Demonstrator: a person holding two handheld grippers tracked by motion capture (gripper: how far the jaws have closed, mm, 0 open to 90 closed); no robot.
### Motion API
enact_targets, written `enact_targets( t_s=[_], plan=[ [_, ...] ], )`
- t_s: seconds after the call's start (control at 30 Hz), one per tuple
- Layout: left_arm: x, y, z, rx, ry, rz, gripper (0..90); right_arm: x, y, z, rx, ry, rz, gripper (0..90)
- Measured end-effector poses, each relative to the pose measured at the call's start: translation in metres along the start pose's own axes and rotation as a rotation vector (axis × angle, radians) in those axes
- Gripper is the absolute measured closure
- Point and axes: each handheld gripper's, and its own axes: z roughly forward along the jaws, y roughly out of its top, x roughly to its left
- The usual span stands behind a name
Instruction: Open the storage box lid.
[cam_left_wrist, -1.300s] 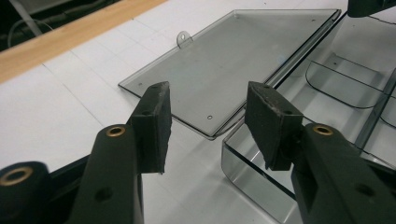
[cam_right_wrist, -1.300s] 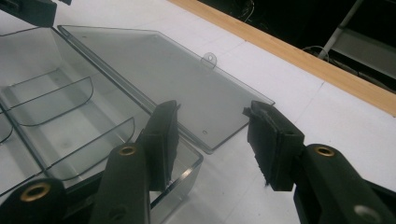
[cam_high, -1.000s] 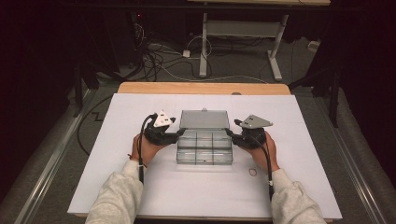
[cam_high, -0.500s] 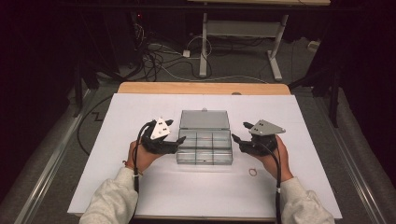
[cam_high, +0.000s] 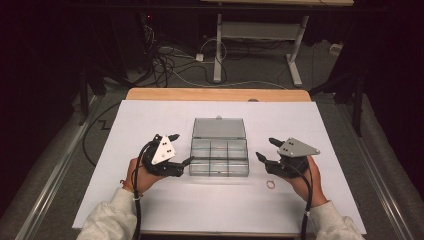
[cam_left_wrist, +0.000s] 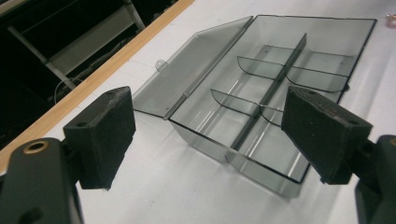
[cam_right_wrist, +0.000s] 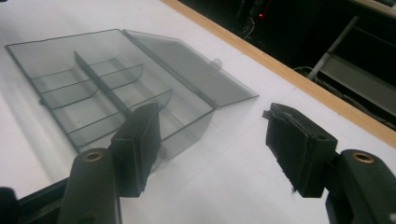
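Note:
A clear smoky plastic compartment box (cam_high: 220, 159) lies in the middle of the white table, its lid (cam_high: 218, 128) folded flat back. Its several compartments look empty. My left gripper (cam_high: 182, 148) is open just left of the box, jaws pointing at its left end. My right gripper (cam_high: 265, 148) is open a short way right of the box, jaws pointing at it. From the left gripper view the box (cam_left_wrist: 261, 112) and lid (cam_left_wrist: 196, 70) sit beyond my open left gripper (cam_left_wrist: 212, 126). The right gripper view has the box (cam_right_wrist: 107, 88) ahead of my open right gripper (cam_right_wrist: 215, 140).
A small rubber band (cam_high: 270, 184) lies on the white table cover (cam_high: 150, 215) just in front of my right gripper. A wooden table edge (cam_high: 217, 94) runs along the far side. Beyond it are a dark floor, cables and a desk frame (cam_high: 255, 35).
Both hands have drawn outward from the ends of the box, the right one farther. The rubber band beside the right hand has come into sight. The box has not moved.

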Motion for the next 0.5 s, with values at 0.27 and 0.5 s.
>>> enact_targets(
  t_s=[0.27, 0.5],
  plan=[
    [-0.005, -0.016, -0.017, -0.003, 0.033, 0.017, 17.4, 0.009, -0.011, -0.013, 0.025, 0.036, -0.027, 36.5],
    [-0.011, -0.029, -0.027, 0.010, 0.046, 0.014, 17.4, 0.011, -0.027, -0.024, 0.038, 0.057, -0.010, 42.2]
  ],
)
